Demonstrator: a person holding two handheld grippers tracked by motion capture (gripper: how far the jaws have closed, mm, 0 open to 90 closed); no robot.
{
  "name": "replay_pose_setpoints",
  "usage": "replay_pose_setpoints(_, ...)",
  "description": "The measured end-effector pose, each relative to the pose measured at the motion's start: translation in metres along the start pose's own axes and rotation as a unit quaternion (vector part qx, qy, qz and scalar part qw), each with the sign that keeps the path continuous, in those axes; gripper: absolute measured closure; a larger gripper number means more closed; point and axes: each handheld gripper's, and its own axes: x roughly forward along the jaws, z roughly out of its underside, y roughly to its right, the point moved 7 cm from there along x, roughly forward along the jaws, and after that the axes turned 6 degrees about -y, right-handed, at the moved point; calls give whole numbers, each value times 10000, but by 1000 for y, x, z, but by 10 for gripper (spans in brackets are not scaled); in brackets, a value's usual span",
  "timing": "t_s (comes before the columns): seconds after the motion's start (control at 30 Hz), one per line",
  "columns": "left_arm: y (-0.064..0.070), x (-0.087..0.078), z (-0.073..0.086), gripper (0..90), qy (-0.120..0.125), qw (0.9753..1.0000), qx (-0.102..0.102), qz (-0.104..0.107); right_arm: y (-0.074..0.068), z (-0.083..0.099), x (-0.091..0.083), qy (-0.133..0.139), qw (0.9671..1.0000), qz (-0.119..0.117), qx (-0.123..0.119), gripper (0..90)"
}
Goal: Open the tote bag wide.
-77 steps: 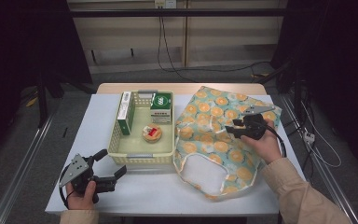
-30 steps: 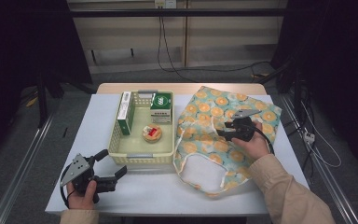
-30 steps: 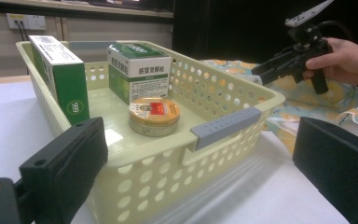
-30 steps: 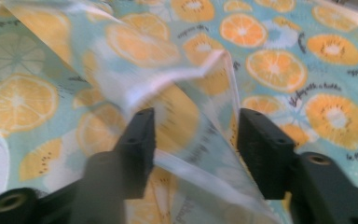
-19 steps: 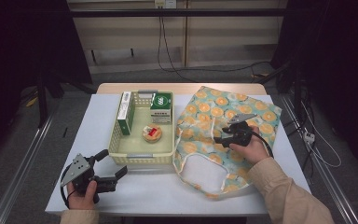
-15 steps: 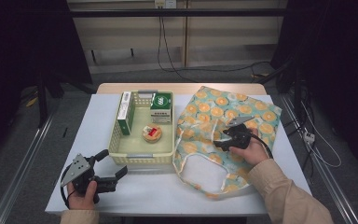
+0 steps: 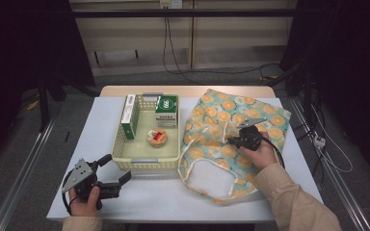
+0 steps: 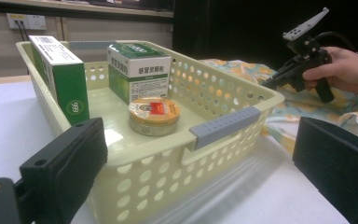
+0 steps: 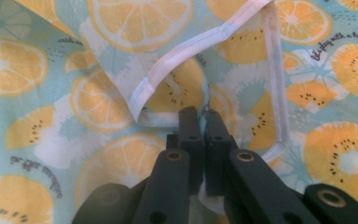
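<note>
A fruit-print cloth bag [image 7: 212, 115] lies flat on the right half of the table, its mouth toward me. My right gripper [image 7: 232, 140] rests on the bag's middle. In the right gripper view that gripper [image 9: 204, 119] is shut, its jaws pressed together on the bag's white handle strap [image 9: 186, 46]. My left gripper [image 7: 115, 168] sits at the table's front left, held open and holding nothing. In the left gripper view its gripper [image 8: 198, 140] points at the basket [image 8: 223, 126], with the right gripper [image 8: 266, 84] farther off over the bag.
A pale yellow basket [image 7: 147, 161] stands mid-table. It holds a tall green and white box [image 7: 130, 115], a second box [image 7: 166, 110] and a round tin [image 7: 157, 137]. White tabletop [image 7: 101, 125] lies bare left of the basket.
My right gripper has moved from the bag's far right side leftward and nearer to me, down onto its middle. The left gripper has stayed put.
</note>
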Motion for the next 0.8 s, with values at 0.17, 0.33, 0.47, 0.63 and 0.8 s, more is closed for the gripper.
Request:
replay_pose_setpoints(0.17,1,1,0,27,-23,10000,35,13,-26,-7,-18,-25,9990,-441,-20,898)
replay_pose_setpoints(0.33,3,2,-1,27,-30,10000,48,33,-20,-22,-31,312,9990,-312,31,895)
replay_pose_setpoints(0.47,3,3,0,27,-35,10000,49,46,5,-26,-22,470,9985,-86,264,885)
replay_pose_setpoints(0.63,2,2,0,27,-22,10000,18,34,27,-18,3,355,9983,185,418,825)
replay_pose_setpoints(0.8,1,0,-1,27,-14,10000,51,16,26,-14,15,243,9988,165,399,554)
